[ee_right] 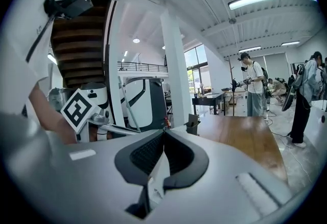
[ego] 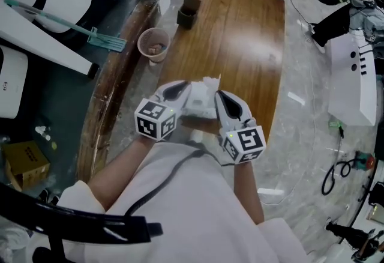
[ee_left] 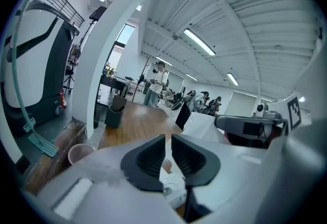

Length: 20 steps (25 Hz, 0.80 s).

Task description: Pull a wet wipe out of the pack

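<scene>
While right gripper (ee_right: 163, 135) pinches wipe (ee_right: 159, 176), head view shows pack (ego: 198, 108)

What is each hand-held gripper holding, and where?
The right hand-held gripper pinches the wet wipe by its edge; the left hand-held gripper clamps the pack at one end.

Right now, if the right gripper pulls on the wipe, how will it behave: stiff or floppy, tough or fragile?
Probably floppy: the wipe stands crumpled above the pack and lies as a thin sheet between the shut jaws of the right gripper. Likely light, and so thin a sheet may tear under a sharp tug.
</scene>
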Motion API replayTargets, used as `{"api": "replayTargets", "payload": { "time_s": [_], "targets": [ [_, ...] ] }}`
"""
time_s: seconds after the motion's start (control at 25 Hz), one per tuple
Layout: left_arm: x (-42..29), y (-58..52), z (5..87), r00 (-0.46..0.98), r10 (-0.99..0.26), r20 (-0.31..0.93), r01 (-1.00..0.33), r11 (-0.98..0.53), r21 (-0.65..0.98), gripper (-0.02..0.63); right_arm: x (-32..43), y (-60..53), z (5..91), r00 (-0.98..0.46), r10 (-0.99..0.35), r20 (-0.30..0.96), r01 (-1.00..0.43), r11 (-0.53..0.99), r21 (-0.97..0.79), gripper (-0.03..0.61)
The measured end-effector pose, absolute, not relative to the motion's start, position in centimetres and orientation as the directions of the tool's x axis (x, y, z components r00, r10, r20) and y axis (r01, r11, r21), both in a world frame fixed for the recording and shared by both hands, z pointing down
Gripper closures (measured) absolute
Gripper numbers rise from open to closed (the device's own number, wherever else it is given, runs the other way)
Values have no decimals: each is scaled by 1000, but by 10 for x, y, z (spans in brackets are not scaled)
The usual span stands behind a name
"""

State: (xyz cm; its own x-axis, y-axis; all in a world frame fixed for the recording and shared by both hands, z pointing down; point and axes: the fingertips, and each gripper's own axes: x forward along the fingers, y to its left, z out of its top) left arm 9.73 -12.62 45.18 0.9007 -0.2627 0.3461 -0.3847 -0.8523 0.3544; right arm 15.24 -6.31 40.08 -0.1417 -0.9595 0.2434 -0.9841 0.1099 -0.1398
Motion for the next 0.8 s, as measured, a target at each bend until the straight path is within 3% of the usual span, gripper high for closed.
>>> {"api": "replayTargets", "payload": {
  "time_s": [0.8],
  "targets": [
    [78,-147,369,928,-333,170,-370,-881,296,607,165,-46,334,-24,-998,60,-990,15,-142,569]
  ]
}}
